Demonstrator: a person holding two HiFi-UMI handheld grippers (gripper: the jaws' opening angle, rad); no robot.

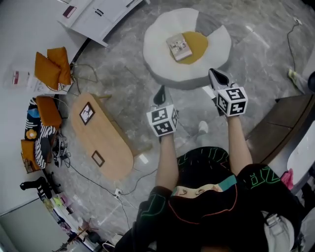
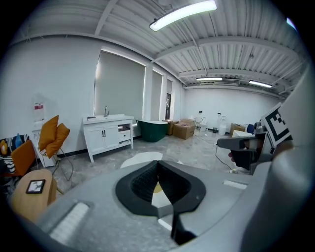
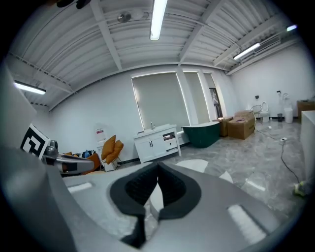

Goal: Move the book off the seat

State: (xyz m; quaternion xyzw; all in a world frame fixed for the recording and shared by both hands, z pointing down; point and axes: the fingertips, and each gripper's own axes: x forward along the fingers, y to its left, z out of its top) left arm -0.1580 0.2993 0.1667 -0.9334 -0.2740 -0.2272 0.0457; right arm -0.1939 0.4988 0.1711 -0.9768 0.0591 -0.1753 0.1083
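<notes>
A small book lies on the yellow cushion of a round white seat on the floor ahead. Both grippers hang in the air short of the seat, apart from the book. My left gripper is shut with nothing in it; in its own view the closed jaws point toward the seat. My right gripper is also shut and empty, its tips near the seat's near rim. In the right gripper view the jaws meet, and the seat shows beyond them.
A low oval wooden table with two small frames stands to the left. Orange cushions, a white cabinet and clutter line the left wall. Cables trail over the marble floor. A green tub and cardboard boxes stand farther back.
</notes>
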